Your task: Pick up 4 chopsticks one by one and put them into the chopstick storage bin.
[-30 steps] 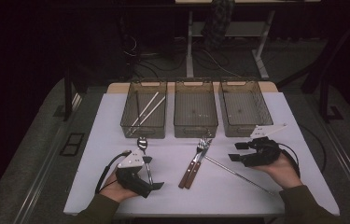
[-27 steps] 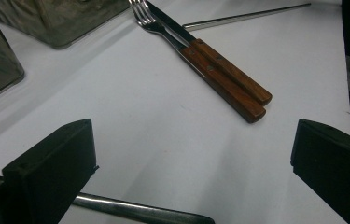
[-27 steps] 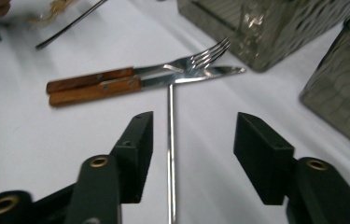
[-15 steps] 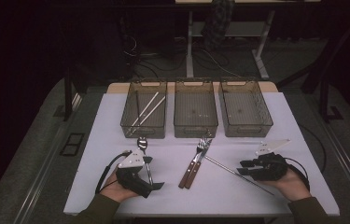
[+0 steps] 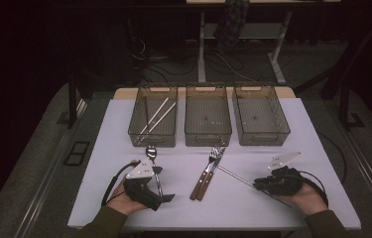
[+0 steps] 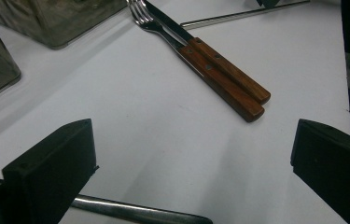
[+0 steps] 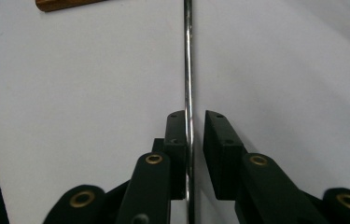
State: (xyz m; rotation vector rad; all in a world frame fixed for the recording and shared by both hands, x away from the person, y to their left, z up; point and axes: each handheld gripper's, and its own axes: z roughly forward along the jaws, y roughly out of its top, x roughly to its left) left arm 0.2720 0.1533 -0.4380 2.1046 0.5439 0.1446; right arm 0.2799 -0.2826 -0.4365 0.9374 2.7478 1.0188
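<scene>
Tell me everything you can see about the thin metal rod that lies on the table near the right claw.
The metal rod is thin, straight and shiny, like steel. It lies flat on the white table, running from near the forks' tines toward the right claw. Its near end sits between that claw's jaws, which have just been closing: one pad touches it, while a narrow gap remains at the other. It looks like a chopstick or skewer.

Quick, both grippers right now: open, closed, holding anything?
Left gripper: open, nothing between its jaws, resting by the spoon.
Right gripper: jaws have just been closing around the metal chopstick; small gap remains, not clamped.
</scene>
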